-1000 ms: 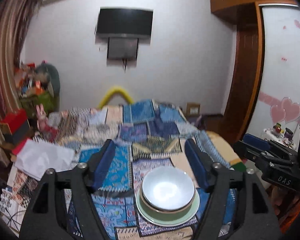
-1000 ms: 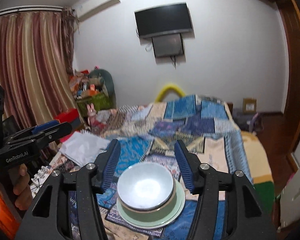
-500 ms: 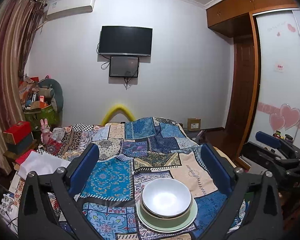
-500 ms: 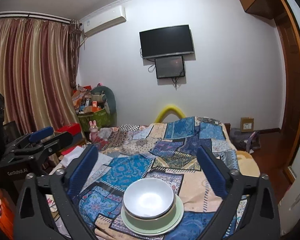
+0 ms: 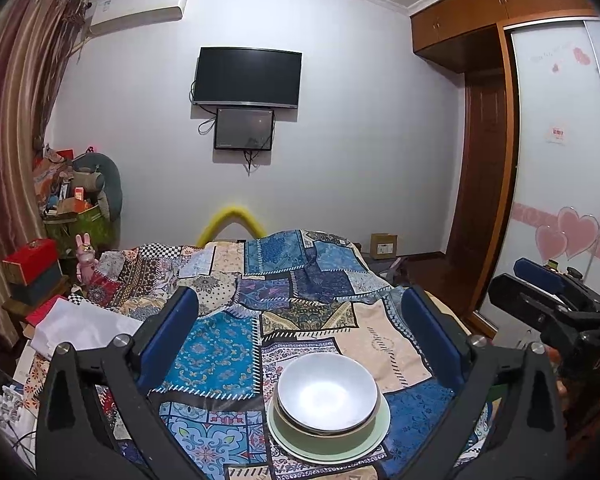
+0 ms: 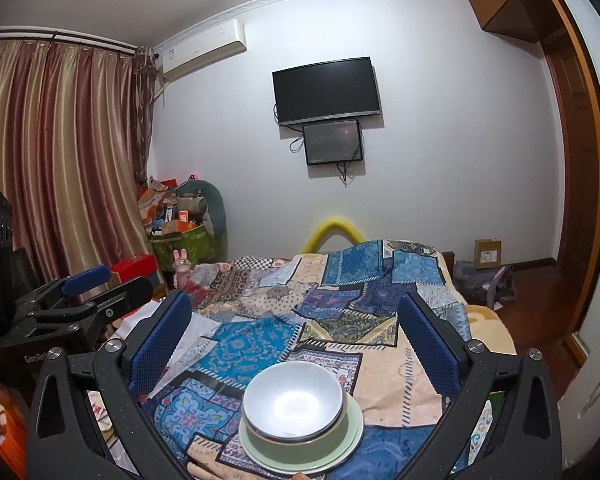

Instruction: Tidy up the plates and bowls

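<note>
1. A white bowl [image 5: 327,393] nests in another bowl on a green plate [image 5: 329,446], standing on the patchwork bedspread [image 5: 228,348].
2. Likely ceramic: stiff, slick, breakable; grip the rim.
3. Left gripper [image 5: 300,344] and right gripper [image 6: 296,342] have just spread wide, holding nothing.

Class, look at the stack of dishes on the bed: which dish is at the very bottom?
The pale green plate is at the bottom. It is flat and widest; the green bowl sits on it, with the white bowl nested on top.
</note>
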A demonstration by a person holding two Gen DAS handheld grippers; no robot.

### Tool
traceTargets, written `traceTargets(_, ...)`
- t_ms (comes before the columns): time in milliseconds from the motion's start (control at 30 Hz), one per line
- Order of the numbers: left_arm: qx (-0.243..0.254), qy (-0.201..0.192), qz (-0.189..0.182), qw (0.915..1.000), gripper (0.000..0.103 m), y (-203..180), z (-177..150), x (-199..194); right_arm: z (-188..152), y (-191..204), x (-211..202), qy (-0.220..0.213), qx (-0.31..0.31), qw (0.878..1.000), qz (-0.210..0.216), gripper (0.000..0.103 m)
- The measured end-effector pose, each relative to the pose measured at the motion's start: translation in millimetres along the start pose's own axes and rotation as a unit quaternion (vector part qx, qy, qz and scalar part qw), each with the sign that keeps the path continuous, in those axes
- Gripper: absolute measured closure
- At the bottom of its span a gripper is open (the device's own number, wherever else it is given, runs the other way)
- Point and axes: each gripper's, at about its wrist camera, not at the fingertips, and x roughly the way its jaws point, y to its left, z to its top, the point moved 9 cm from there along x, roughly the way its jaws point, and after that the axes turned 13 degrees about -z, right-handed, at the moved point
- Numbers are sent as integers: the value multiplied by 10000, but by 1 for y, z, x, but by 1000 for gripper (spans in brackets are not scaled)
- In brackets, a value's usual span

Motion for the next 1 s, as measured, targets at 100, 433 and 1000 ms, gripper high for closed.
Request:
traceTargets(100,-9,11,-2,10000,0,0,-2,1,-1,-1,0,31,28,10000,-3,0)
traceTargets(433,-14,46,-8,10000,0,0,-4,3,-3,-1,0,78,34,10000,2,0)
traceTargets(1000,-29,111,-121,9999,0,-1,-6,6,-4,-2,-1,94,48,9999,-15,0)
